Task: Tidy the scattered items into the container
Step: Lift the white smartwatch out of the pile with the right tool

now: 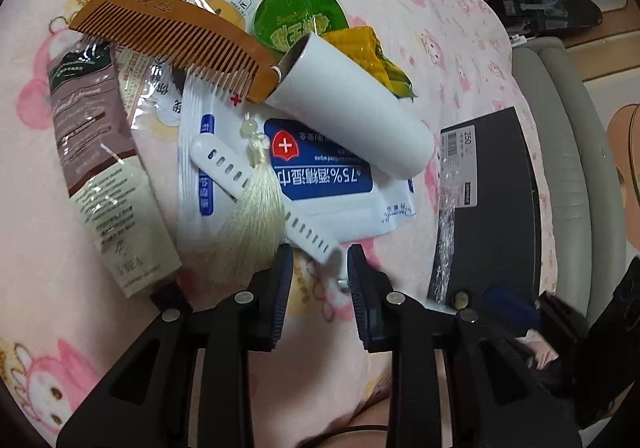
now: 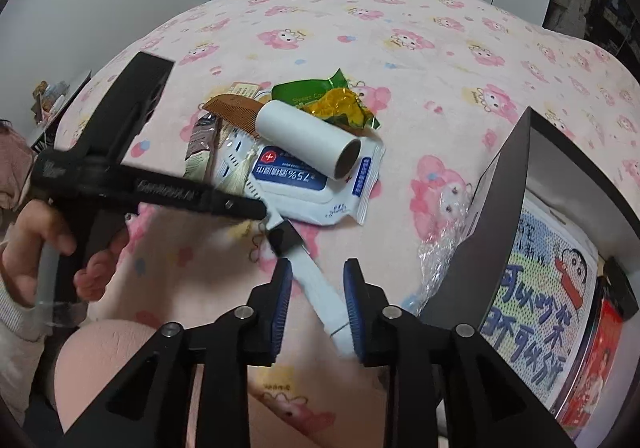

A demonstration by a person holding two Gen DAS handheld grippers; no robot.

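Now, notes for the step in hand, nearest things first:

1. Your right gripper (image 2: 316, 280) points steeply down. Its jaws stand narrowly parted, with the white perforated watch strap with a black body (image 2: 320, 288) lying slantwise between the blue pads. As far as I can judge, it is not clamped.
2. Your left gripper (image 1: 318, 268) is also narrowly apart. The strap's far end lies between its fingertips, and nothing is gripped there.
3. In the right wrist view, your hand (image 2: 40, 240) holds the left gripper's handle low at the left, and its nose sits just beside the watch body.
4. To do the step well, square one pair of pads across the strap's width before closing. Grip near the body, since the loose end will likely flop.
5. The cream silk tassel (image 1: 252, 215) drapes over the strap, so lift slowly or it may drag along.
6. Beyond lie the blue-and-white wipes pack (image 1: 320, 167), the white paper roll (image 1: 352, 107) resting on it, the brown wooden comb (image 1: 180, 35) and the green-and-yellow snack packet (image 1: 300, 19), all on the pink cartoon blanket (image 2: 400, 27).
7. The dark open box (image 2: 500, 207), the container, stands to the right, near the pile.
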